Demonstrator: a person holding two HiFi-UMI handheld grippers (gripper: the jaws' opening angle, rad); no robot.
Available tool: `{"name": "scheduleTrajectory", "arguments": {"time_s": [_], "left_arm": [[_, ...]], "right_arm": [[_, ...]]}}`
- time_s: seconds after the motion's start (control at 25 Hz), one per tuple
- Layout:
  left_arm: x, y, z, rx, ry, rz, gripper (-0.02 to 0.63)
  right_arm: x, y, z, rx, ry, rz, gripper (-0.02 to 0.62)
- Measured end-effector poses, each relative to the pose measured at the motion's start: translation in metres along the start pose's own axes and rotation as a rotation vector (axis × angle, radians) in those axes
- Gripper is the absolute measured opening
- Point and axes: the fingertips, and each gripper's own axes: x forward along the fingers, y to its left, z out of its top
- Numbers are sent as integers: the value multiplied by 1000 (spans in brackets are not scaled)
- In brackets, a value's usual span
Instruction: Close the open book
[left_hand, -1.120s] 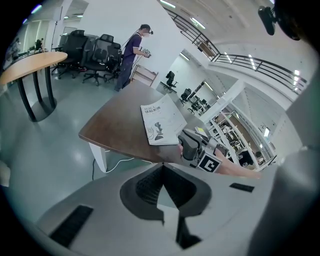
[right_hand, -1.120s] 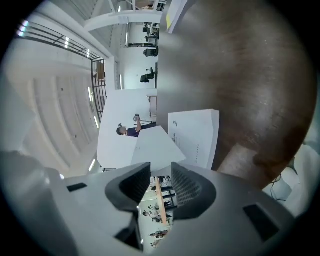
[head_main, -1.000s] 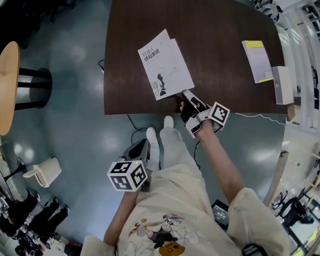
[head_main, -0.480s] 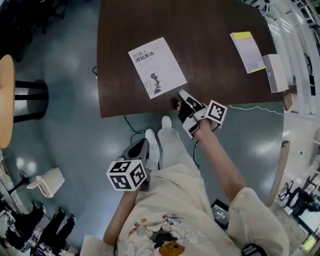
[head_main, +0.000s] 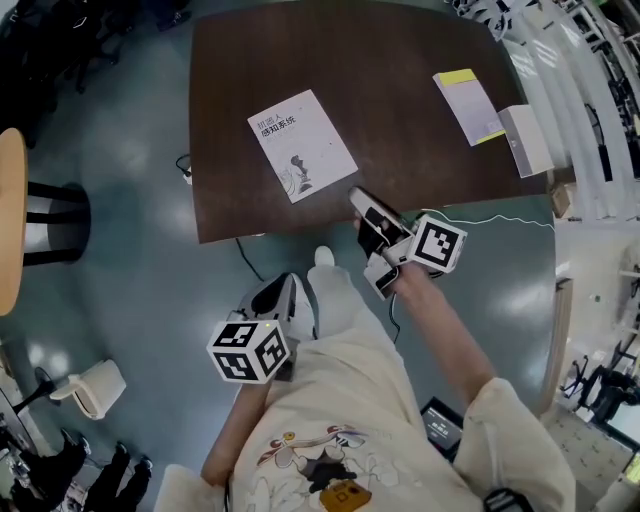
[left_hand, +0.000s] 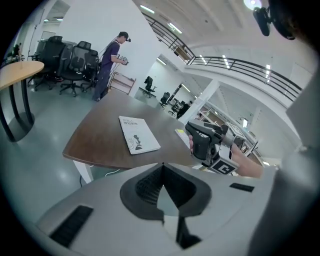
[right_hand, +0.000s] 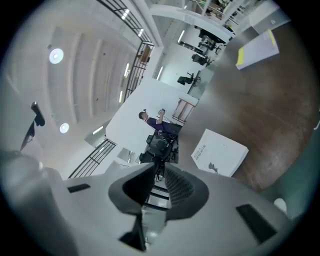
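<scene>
At the lower left of the head view, the left gripper (head_main: 288, 285) hangs over the grey floor (head_main: 120, 250) with its jaws drawn together and nothing between them. It sits much where it did a second ago, only a touch higher.

The right gripper (head_main: 356, 196), right of centre, has changed more. A second ago its tip lay at the book's lower corner by the table edge; now it has lifted clear and rolled, and it looks larger in the frame. Its jaws are closing, the tips nearly met, with nothing between them.

Just beyond it, the book (head_main: 301, 146) lies flat and shut, cover up, on the dark brown table (head_main: 400, 70) near the front edge. A second ago its leaves were still fanned apart.

Farther off at the upper right lie a yellow-edged booklet (head_main: 468, 106) and, just beside it, a white box (head_main: 524, 140), both as before.
</scene>
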Motion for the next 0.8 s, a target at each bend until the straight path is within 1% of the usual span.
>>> {"name": "scheduleTrajectory", "arguments": {"time_s": [0.08,0.2,0.32,0.4,0.52,0.68,0.8], "left_arm": [[-6,-8,2,17,-15,-29,6],[-20,-19,0,41,-33,-69,6],[-37,-28,-2,69,-43,-95,6],[-49,-35,1,95,-51,-104,6],[-60,-48,8,120,-69,-123,6],[-78,-66,4,136,-95,-136,6],[-75,-77,2,154,-113,-130,6]], "right_arm": [[-10,26,1,-45,-16,8,59],[-28,59,-9,-103,-31,6,36],[-46,87,-29,-167,-27,-7,9],[-55,101,-45,-223,-13,-18,8],[-68,110,-62,-294,11,-45,6],[-89,117,-84,-339,28,-72,6],[-100,118,-87,-388,51,-75,6]]}}
